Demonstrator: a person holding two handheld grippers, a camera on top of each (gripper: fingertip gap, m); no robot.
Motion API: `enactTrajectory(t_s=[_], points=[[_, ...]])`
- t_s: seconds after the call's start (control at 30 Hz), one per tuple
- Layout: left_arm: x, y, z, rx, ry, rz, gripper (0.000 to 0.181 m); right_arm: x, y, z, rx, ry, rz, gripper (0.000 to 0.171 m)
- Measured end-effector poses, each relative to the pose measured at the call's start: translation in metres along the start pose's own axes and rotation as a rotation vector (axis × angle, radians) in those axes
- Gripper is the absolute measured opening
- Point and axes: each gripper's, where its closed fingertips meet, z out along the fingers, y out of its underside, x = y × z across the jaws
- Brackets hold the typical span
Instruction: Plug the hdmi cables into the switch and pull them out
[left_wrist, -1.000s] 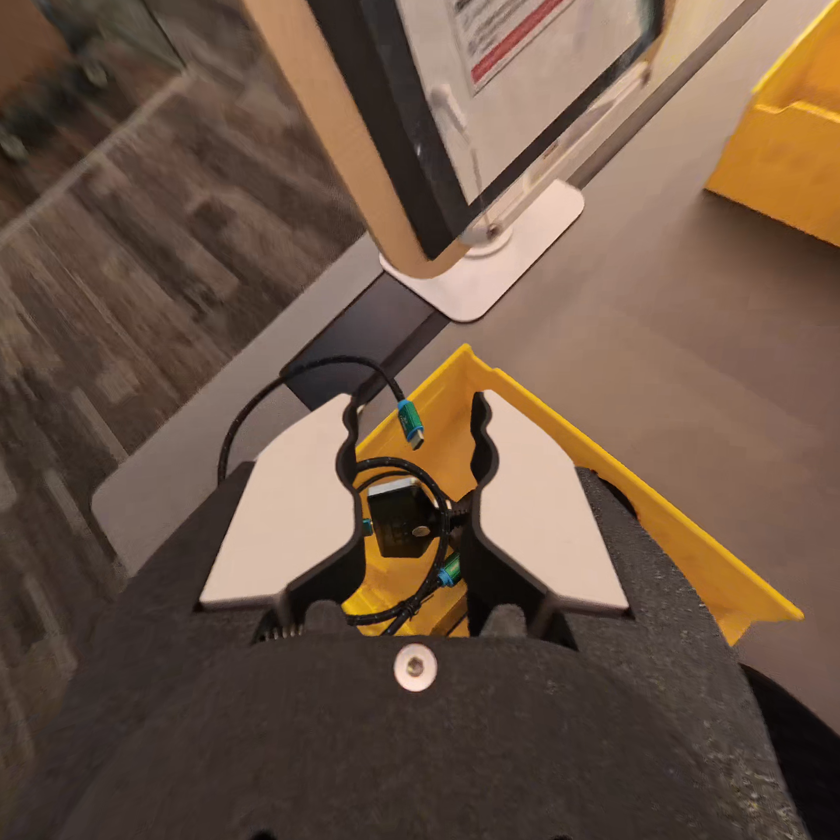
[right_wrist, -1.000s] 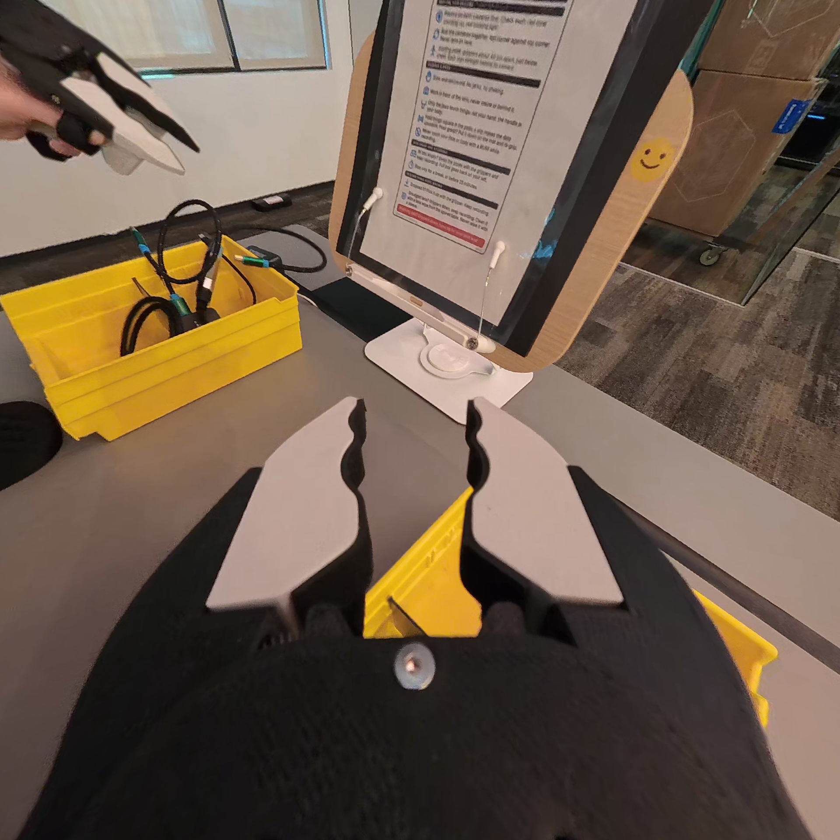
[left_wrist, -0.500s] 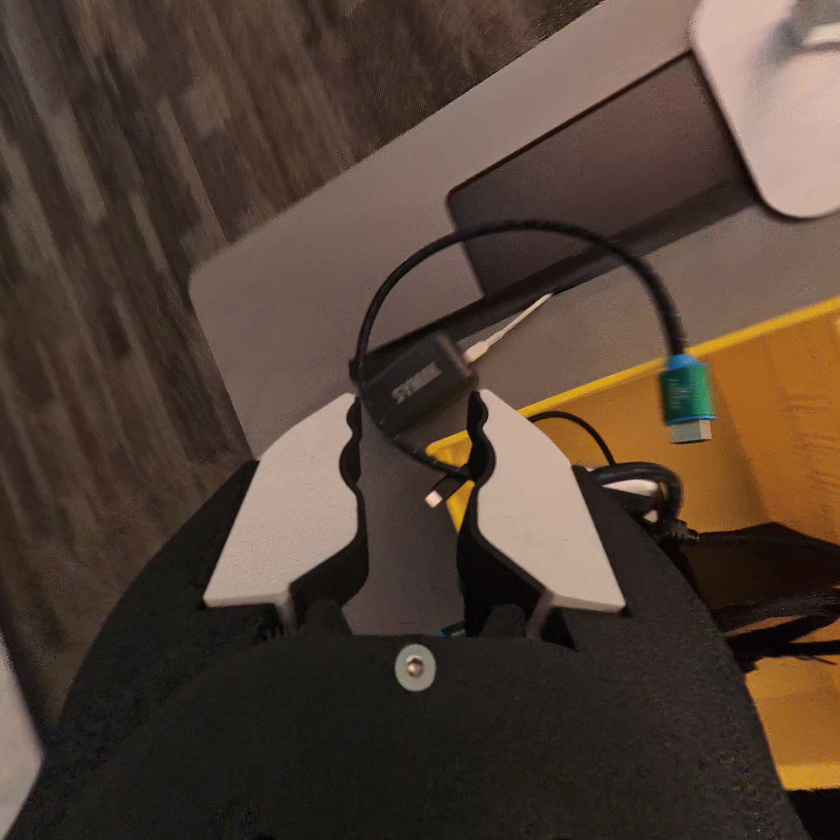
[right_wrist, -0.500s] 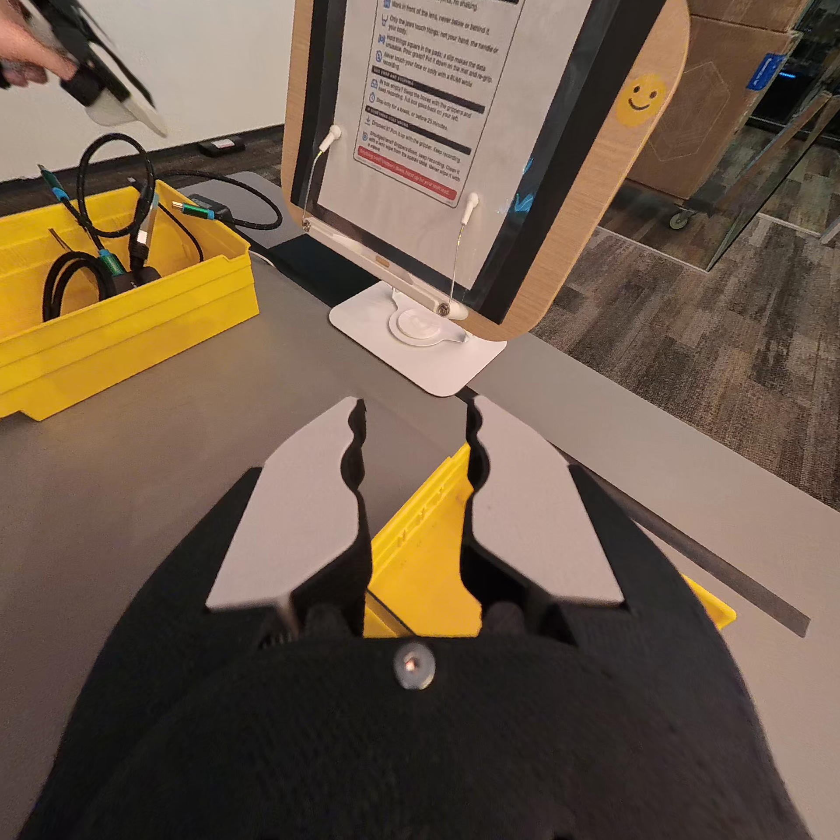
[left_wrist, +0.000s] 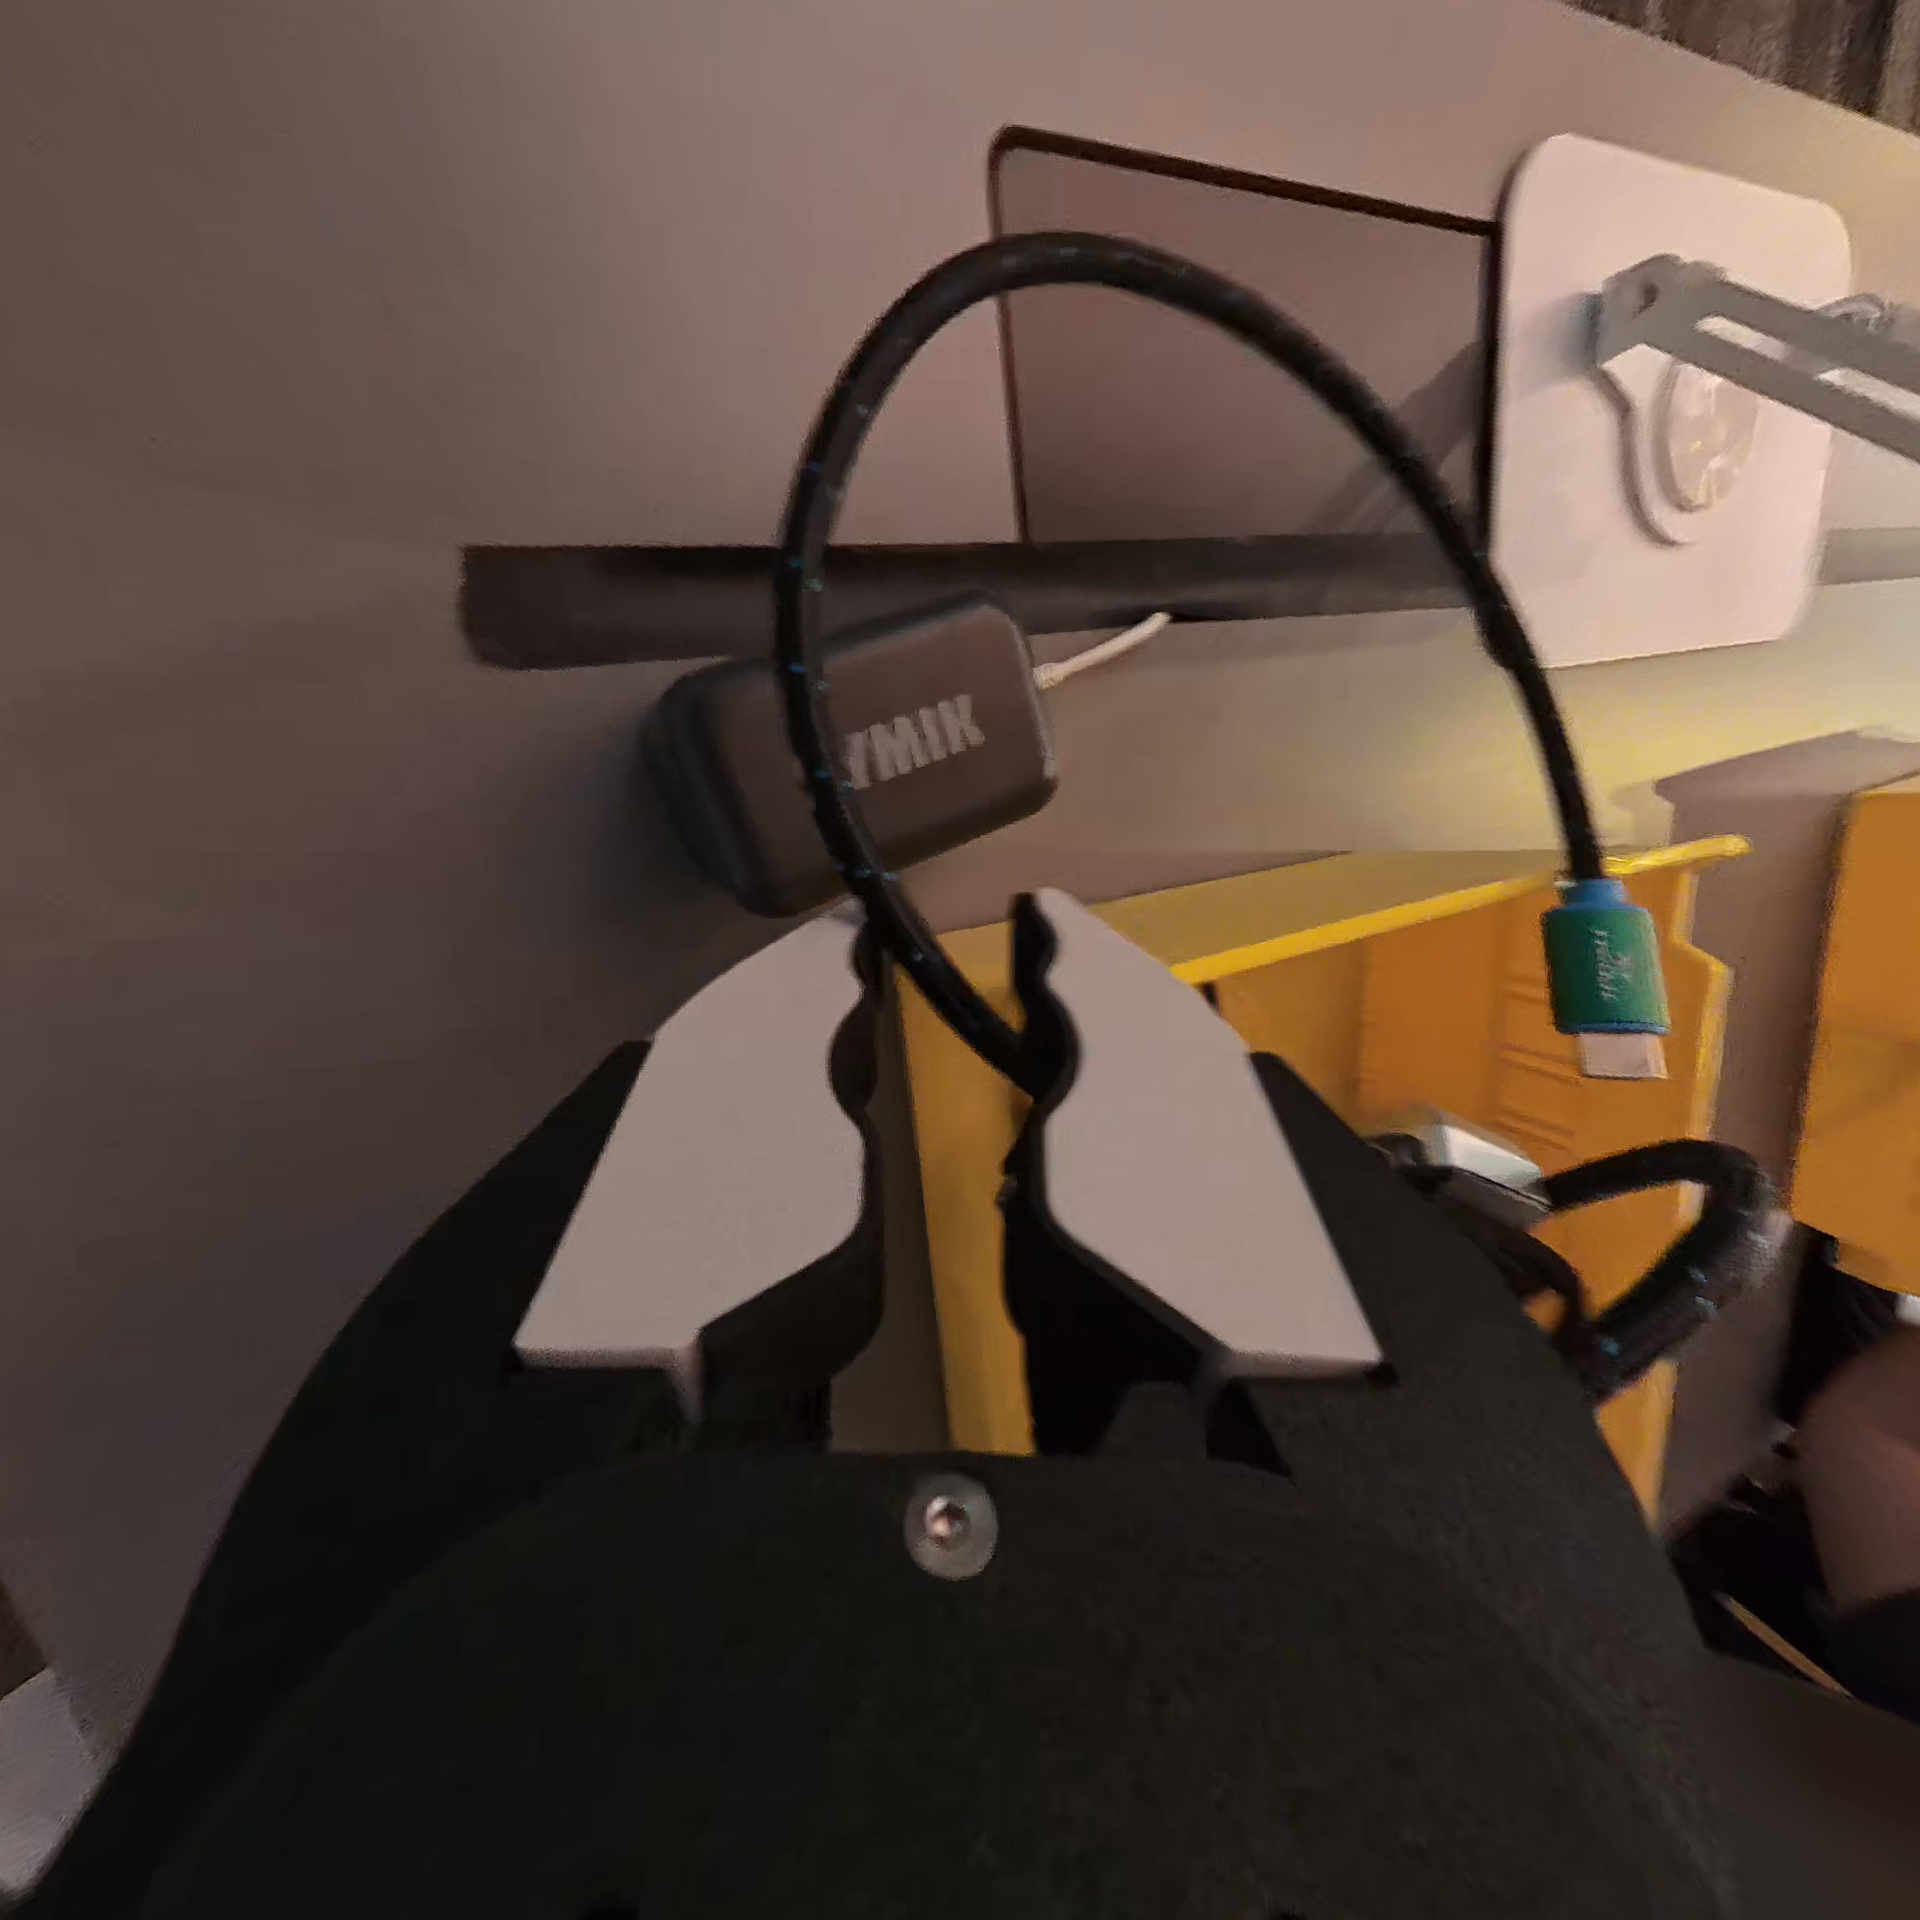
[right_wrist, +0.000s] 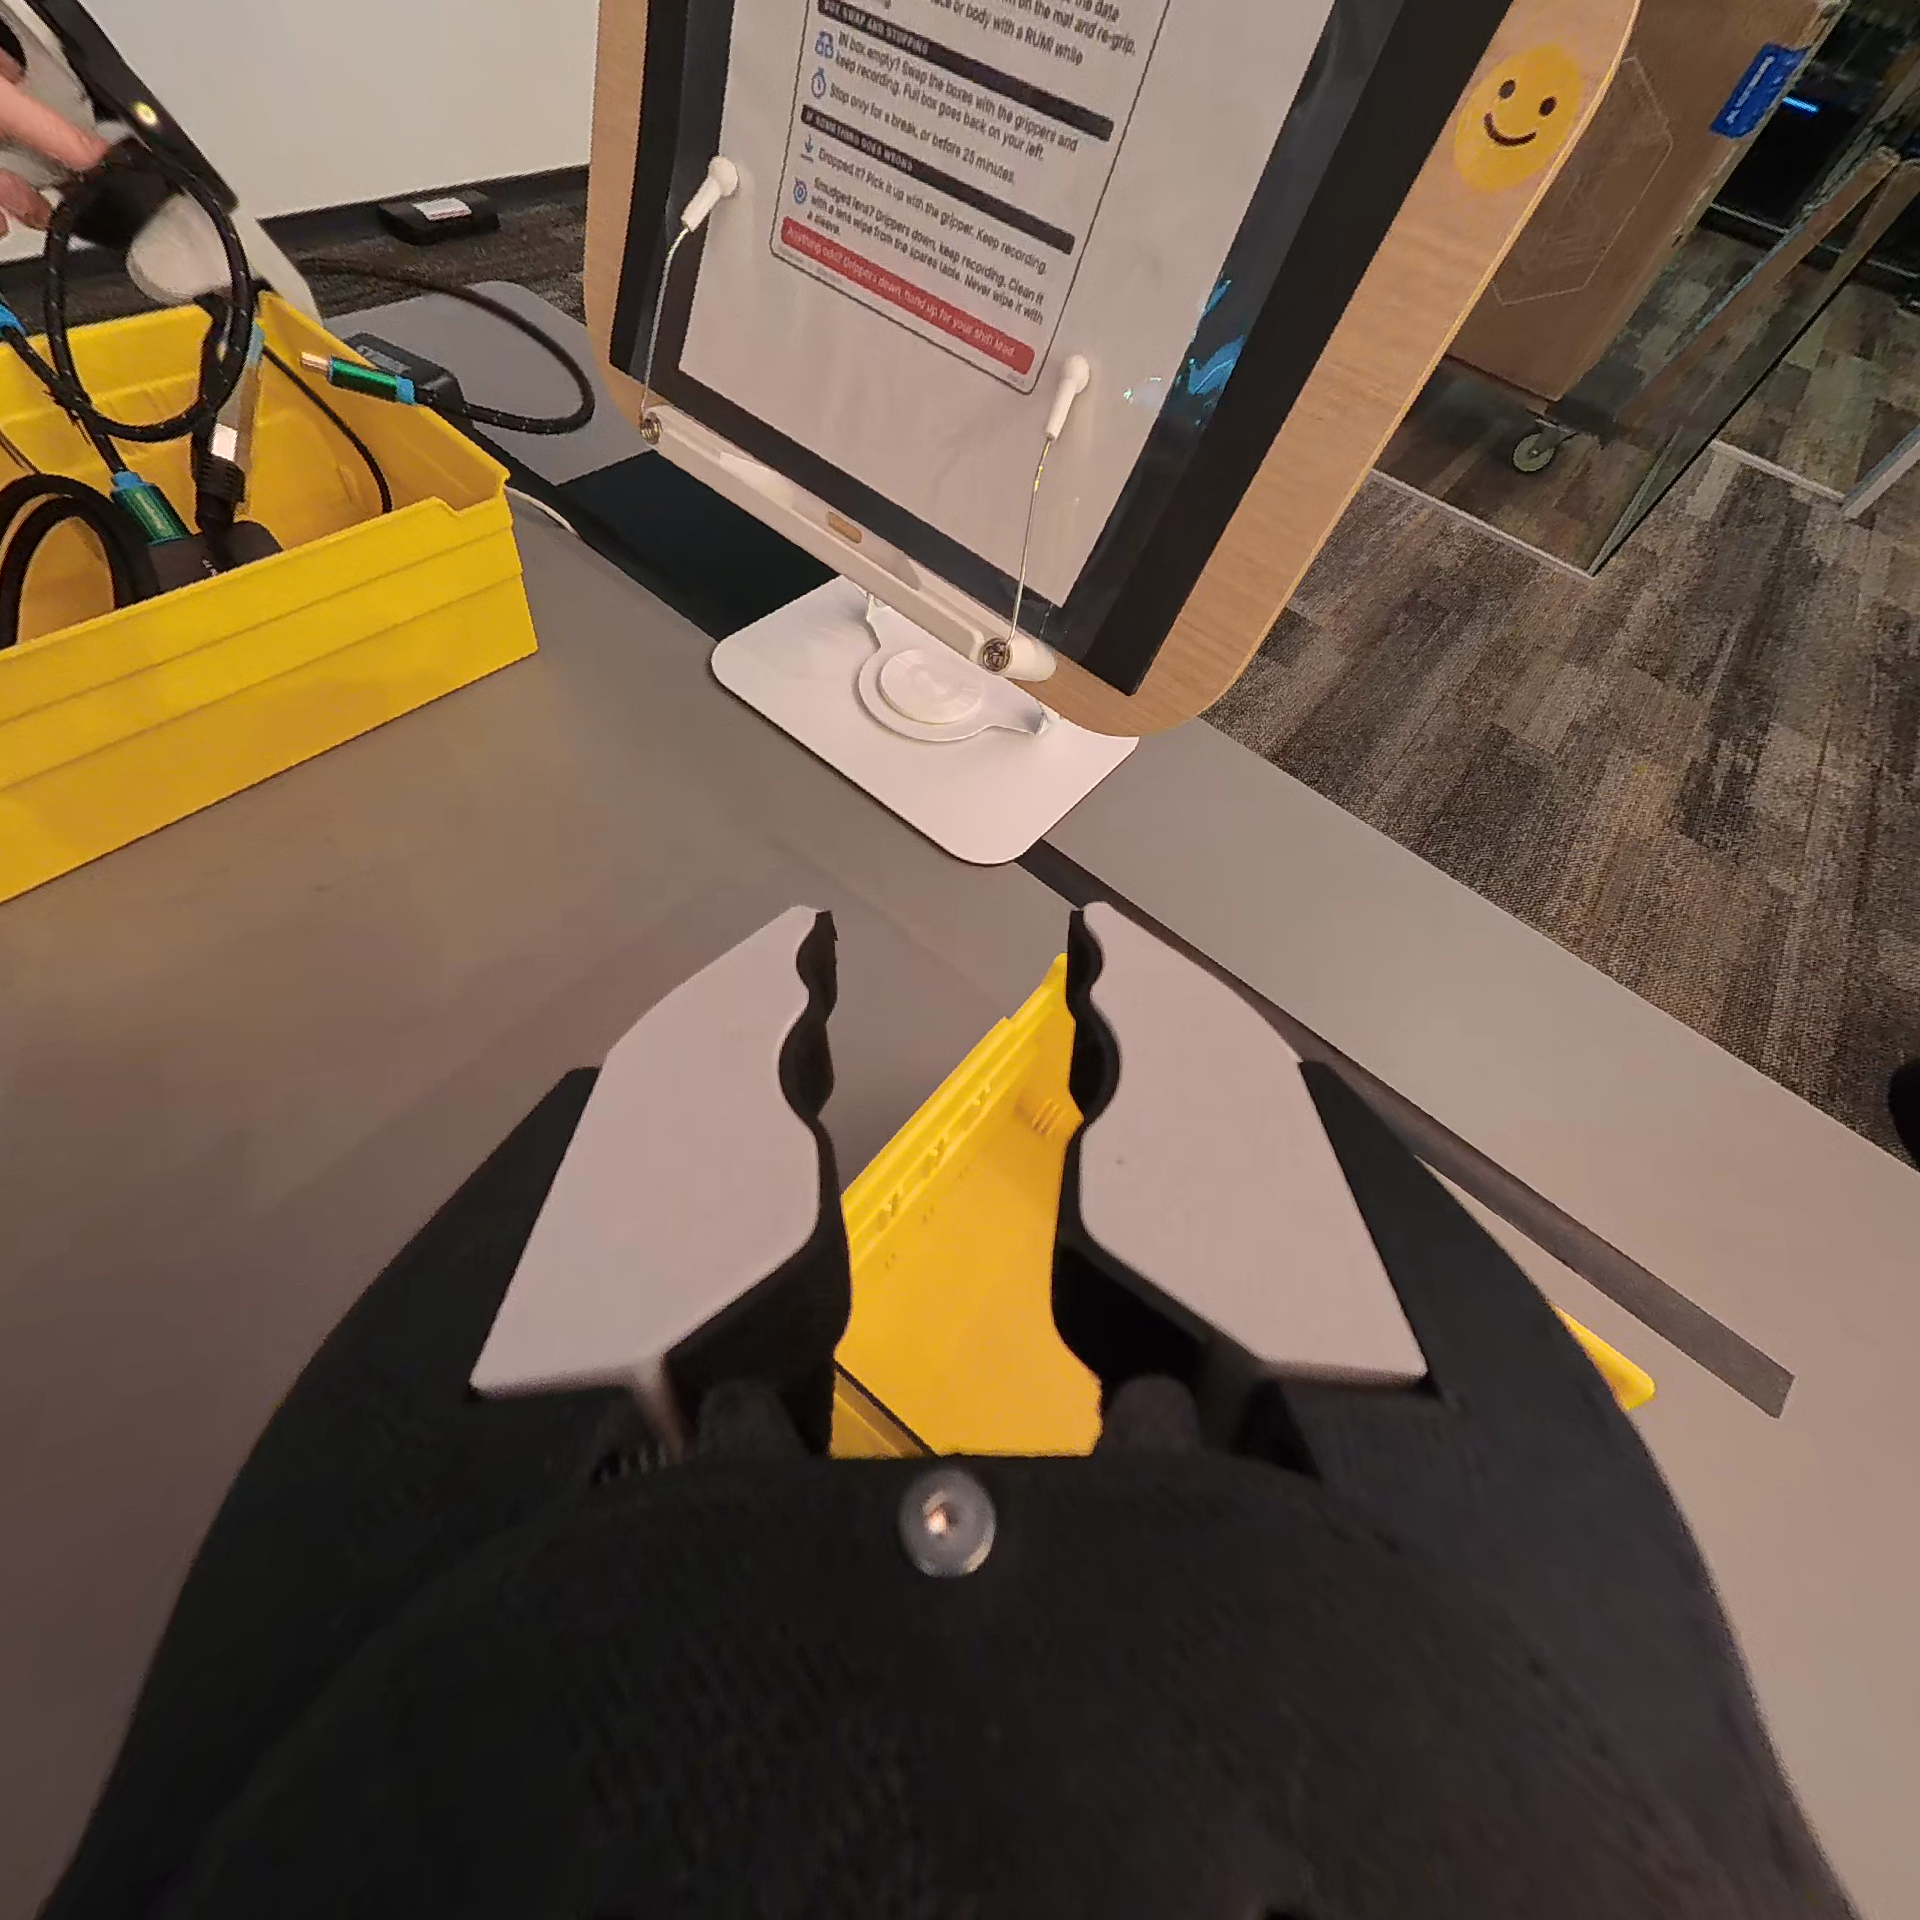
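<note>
My left gripper (left_wrist: 945, 920) hangs over the far rim of a yellow bin (left_wrist: 1351, 914). Its jaws are partly closed around a black braided HDMI cable (left_wrist: 831, 499), and a gap shows beside the cable. The cable arcs up and ends in a free green plug (left_wrist: 1600, 977). In the right wrist view the bin (right_wrist: 312, 613) holds several cables and a black switch box (right_wrist: 223, 545). My right gripper (right_wrist: 951, 920) is open and empty above a second yellow bin (right_wrist: 966, 1195).
A dark grey power adapter (left_wrist: 852, 748) lies on the grey table behind the left bin. A sign board on a white base (right_wrist: 935, 769) stands at the table's far edge. A person's hand (right_wrist: 42, 156) holds the left gripper. The tips of one gripper are about 60 cm away from the tips of the other.
My left gripper has moved to the upright cable loop and its jaws have narrowed around the cable. My right gripper has shifted slightly and stays open.
</note>
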Motion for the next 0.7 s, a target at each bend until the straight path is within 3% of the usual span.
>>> enactTrajectory(t_s=[0.13,0.33,0.7], points=[[0.009,-0.017,-0.016,0.116,-0.056,0.144,0.014,0.0,0.0,-0.001,0.002,-0.006,-0.001,0.044],[0.056,-0.054,-0.072,0.342,-0.076,0.294,0.009,-0.004,-0.002,-0.001,0.009,-0.018,-0.011,0.043],[0.156,-0.056,-0.135,0.431,-0.199,0.602,0.004,-0.021,-0.011,-0.005,0.028,-0.056,-0.052,0.043]])
